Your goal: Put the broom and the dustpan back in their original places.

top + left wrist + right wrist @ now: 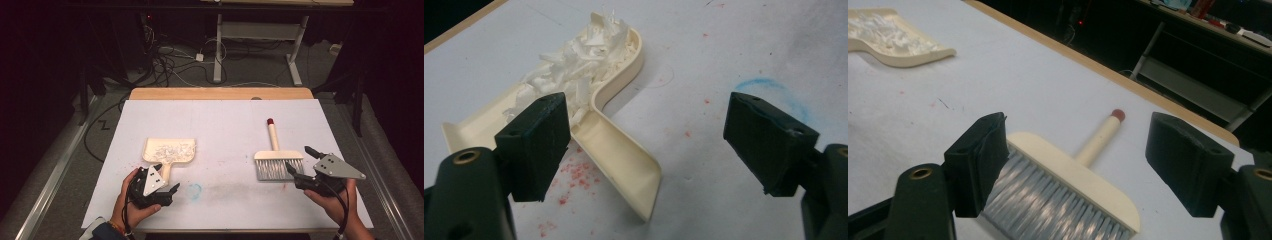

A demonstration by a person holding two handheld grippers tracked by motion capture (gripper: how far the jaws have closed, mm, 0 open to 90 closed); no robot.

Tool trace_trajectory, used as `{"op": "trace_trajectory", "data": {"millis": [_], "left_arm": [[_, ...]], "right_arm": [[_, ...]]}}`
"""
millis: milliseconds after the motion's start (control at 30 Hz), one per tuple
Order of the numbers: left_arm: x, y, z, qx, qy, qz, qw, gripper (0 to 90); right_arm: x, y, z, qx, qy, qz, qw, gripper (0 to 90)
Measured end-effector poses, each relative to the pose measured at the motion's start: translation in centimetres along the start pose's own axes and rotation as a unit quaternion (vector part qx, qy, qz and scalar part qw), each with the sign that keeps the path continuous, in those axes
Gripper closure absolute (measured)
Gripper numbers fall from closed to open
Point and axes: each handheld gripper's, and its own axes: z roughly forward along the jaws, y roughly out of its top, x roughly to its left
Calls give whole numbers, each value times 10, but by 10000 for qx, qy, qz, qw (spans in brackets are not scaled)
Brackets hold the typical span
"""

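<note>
High view — dustpan (170,151) full of white shreds (171,149), left; brush (274,159), right. Left gripper (664,145) view — jaws apart, beside the dustpan handle. Right gripper (1088,165) view — jaws apart, brush lying free. Sweeping looks finished; next likely withdrawing clear.

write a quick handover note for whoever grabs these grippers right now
Left gripper: open, holding nothing, just by the dustpan handle.
Right gripper: open, holding nothing, beside the brush, which lies flat on the table with its bristles toward you.
Done, by the look of it: white shreds are piled in the dustpan.
Left: a few red specks on the table near the dustpan handle; probably lift the dustpan and empty it.
</note>
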Motion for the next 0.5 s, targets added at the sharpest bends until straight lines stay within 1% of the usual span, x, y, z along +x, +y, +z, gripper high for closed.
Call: {"op": "trace_trajectory", "data": {"millis": [100, 167, 200, 333, 433, 500], "left_arm": [[0, 0, 0, 11, -8, 7, 10000, 180], [0, 0, 0, -5, -11, 5, 10000, 180], [-1, 0, 0, 17, -38, -49, 10000, 180], [-1, 0, -1, 39, -6, -9, 10000, 180], [0, 1, -1, -5, -6, -40, 10000, 180], [0, 1, -2, -24, -2, -20, 10000, 180]], "right_arm": [[1, -4, -2, 15, -22, -15, 10000, 255], [1, -7, -4, -21, 0, 31, 10000, 256], [2, -9, -5, -17, 4, 26, 10000, 256], [4, -16, -8, 19, 5, -27, 10000, 256], [4, -22, -9, 10, 23, -58, 10000, 255], [4, -26, -9, -6, -5, -57, 10000, 255]]}}
